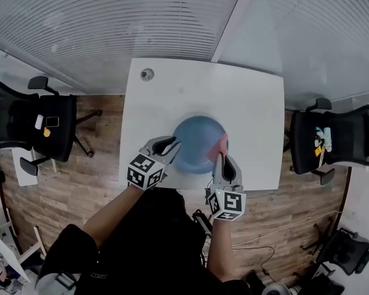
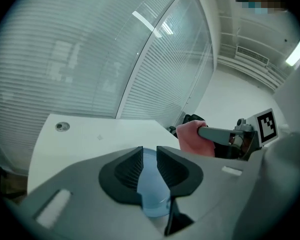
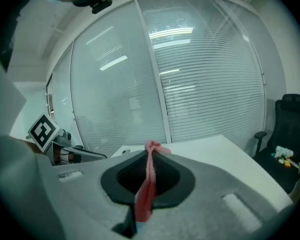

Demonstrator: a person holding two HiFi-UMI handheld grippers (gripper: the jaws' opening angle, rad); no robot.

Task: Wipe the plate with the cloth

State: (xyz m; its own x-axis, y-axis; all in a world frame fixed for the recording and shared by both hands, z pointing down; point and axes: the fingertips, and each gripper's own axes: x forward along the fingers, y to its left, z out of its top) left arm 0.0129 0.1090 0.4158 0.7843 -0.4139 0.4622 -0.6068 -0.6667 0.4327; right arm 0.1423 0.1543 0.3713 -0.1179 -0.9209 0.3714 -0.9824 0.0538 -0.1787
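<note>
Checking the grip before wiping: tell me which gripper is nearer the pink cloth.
Right. The right gripper is shut on the cloth; the left gripper grips the blue plate at its opposite rim, clear of it.

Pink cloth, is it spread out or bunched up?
Bunched up: the cloth is pinched into a fold between the right tongs, a crumpled wad past their tips, at the rim of the blue plate.

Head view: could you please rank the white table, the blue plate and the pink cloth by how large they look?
1. white table, largest by far
2. blue plate
3. pink cloth, only a small strip showing
</note>
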